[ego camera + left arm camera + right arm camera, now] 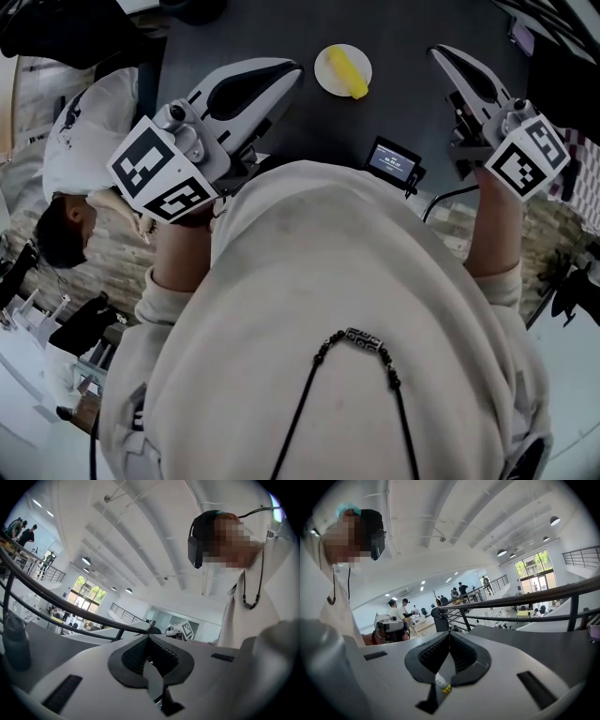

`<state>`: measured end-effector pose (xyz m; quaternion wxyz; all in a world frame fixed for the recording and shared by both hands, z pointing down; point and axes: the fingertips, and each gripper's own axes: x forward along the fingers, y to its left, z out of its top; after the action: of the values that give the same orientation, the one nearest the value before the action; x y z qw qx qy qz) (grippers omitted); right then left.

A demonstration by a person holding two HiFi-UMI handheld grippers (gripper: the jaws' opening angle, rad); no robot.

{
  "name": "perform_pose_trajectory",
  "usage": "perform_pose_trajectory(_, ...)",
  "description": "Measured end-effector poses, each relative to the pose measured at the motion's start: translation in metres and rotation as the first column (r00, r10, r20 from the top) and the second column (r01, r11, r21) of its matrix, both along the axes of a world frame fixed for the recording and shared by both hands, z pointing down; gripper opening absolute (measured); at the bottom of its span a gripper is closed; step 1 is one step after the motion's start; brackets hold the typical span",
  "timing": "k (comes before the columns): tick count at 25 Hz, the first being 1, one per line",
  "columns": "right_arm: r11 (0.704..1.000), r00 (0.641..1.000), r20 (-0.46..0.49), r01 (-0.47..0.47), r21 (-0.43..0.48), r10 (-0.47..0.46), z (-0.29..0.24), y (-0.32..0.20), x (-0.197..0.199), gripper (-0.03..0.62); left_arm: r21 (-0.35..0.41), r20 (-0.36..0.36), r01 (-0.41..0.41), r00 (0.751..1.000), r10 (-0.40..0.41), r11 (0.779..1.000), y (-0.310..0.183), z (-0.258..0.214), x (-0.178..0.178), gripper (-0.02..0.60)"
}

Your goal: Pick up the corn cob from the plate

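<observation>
Corn cob (pixel 348 72) lies unreached on the plate (pixel 323 73), upper centre, so the closed, empty left hand-held gripper (pixel 294 71) or right hand-held gripper (pixel 437 52) should open, then approach.

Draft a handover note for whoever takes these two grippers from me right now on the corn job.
Left gripper: shut, empty, left of the plate in the head view.
Right gripper: shut, empty, right of the plate.
Corn cob lies on the plate on the dark table, untouched.
Done: nothing so far.
Left: open one gripper, close on the cob, lift it off.
</observation>
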<state>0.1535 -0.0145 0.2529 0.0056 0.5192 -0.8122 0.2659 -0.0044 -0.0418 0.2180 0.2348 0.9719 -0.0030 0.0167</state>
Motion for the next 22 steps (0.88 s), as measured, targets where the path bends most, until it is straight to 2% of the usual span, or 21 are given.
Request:
perform_pose_trajectory(9,0.997,0.998,-0.01,0.062,-0.047,-0.063,0.017,-0.011,-0.001,0.015,-0.021,0.01,0.089,0.996,-0.089,0.996,0.006,0.004,-0.014,0.003)
perform_pose_trajectory(16,0.989,0.993,-0.011,0.115,-0.095,-0.117,0.041,-0.025,-0.005,0.015,-0.035,0.029,0.174,0.984,-0.173,0.984,0.013,0.008,-0.035,0.003)
perform_pose_trajectory(22,0.983,0.992,0.015,0.126,-0.131,-0.125,0.059,-0.034,-0.008,0.015,-0.041,0.052,0.22,0.975,-0.217,0.975,0.017,0.01,-0.051,0.003)
